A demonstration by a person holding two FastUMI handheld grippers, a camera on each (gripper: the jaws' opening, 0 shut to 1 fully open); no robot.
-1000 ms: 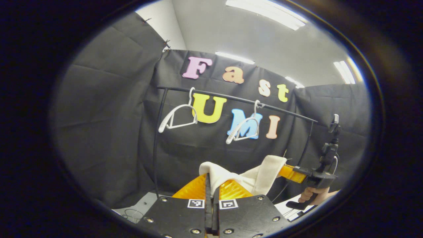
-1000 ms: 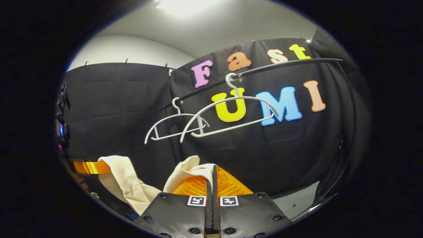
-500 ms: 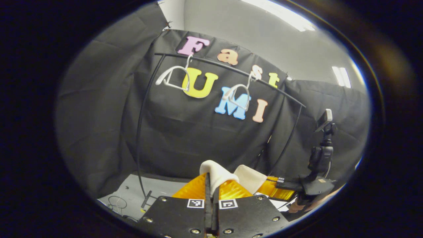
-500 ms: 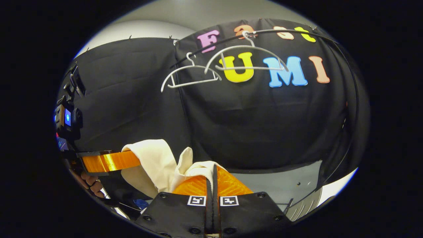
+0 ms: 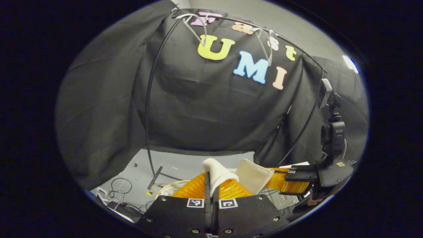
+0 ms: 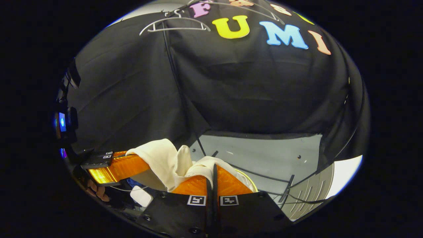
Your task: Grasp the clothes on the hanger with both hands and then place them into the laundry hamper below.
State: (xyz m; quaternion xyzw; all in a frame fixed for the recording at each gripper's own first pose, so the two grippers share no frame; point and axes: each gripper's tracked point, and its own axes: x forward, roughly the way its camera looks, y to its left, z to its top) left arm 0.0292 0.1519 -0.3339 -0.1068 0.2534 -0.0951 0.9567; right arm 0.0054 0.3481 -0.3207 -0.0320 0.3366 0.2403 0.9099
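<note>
Left gripper view. We hold the left gripper (image 5: 209, 185) clamped on a fold of the cream garment (image 5: 218, 170), w/ both fingers pressed on the cloth. The cloth spans rightward to the right gripper (image 5: 281, 183), which sits just beside ours, w/ a hand (image 5: 314, 200) gripping it from below. Taking the clothes rail (image 5: 231, 22) as landmark: two white hangers (image 5: 195, 24) hang bare from it, and the garment lies well below it, off the hangers. The rail's upright (image 5: 147, 99) runs down to the grey floor (image 5: 185, 162), where cables lie near its foot.

Right gripper view. We see the right gripper (image 6: 213, 180) likewise clenched on the garment (image 6: 165, 158), w/ cloth bunched over its fingers. The left gripper (image 6: 115, 167) sits at the far end of the bunched cloth. Again the garment is far below the rail, down near floor level.

Progress, as we judge it: the two-handed grasp is done and the garment is clear of its hanger. We cannot pick out the hamper w/ certainty here; lowering the cloth into it and releasing both grippers remain.
</note>
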